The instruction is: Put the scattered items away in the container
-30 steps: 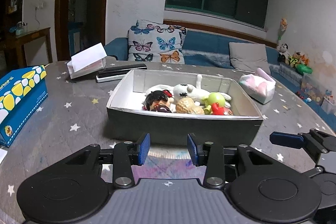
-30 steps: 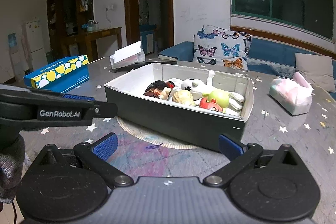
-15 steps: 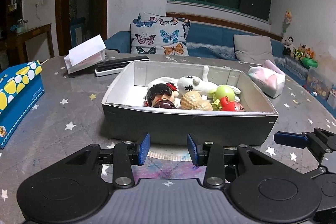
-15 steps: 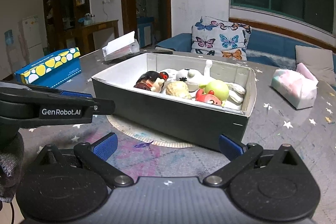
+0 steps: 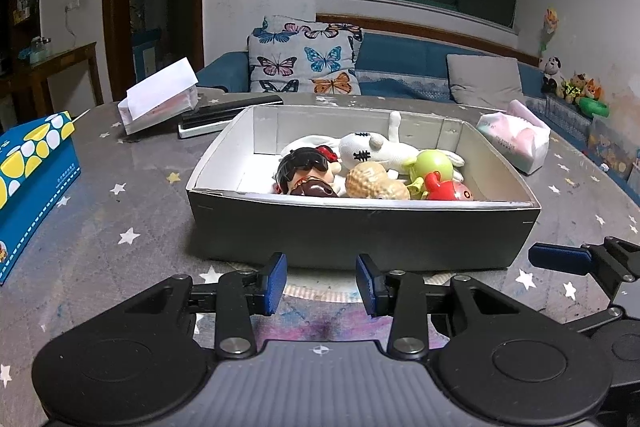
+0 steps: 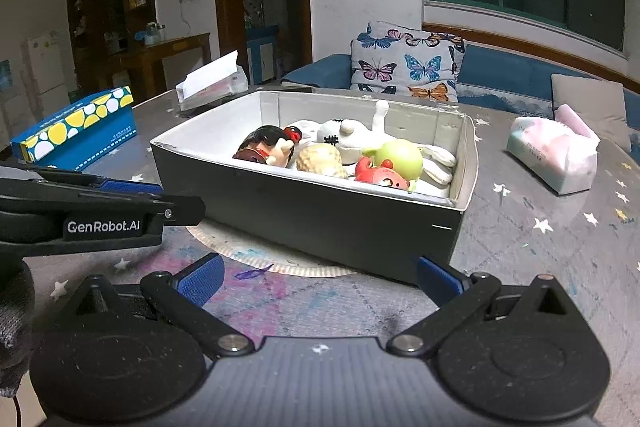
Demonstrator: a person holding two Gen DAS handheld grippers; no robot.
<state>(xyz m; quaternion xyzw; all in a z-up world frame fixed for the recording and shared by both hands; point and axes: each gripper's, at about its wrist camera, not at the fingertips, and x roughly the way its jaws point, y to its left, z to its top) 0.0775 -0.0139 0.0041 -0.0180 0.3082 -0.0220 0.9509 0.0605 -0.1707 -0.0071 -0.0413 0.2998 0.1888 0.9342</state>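
Note:
A dark box with a white inside (image 5: 360,231) (image 6: 320,215) stands on the grey star-patterned table. It holds several toys: a dark-haired doll (image 5: 308,171), a white plush (image 5: 372,149), a tan peanut (image 5: 376,185), a green toy (image 5: 434,165) and a red toy (image 5: 448,191). My left gripper (image 5: 321,283) is open partway and empty, low in front of the box's near wall. My right gripper (image 6: 318,277) is open wide and empty, before the box's near corner. The left gripper shows from the side in the right wrist view (image 6: 120,203).
A blue and yellow tissue box (image 5: 28,179) lies at the left. A white paper-topped pack (image 5: 160,99) and a dark flat item (image 5: 228,115) lie behind the box. A pink tissue pack (image 5: 516,139) lies at the right. A round mat (image 6: 280,259) is under the box. A sofa stands behind the table.
Both grippers have risen and drawn a little closer to the box, so more of its inside shows. Their openings have not changed.

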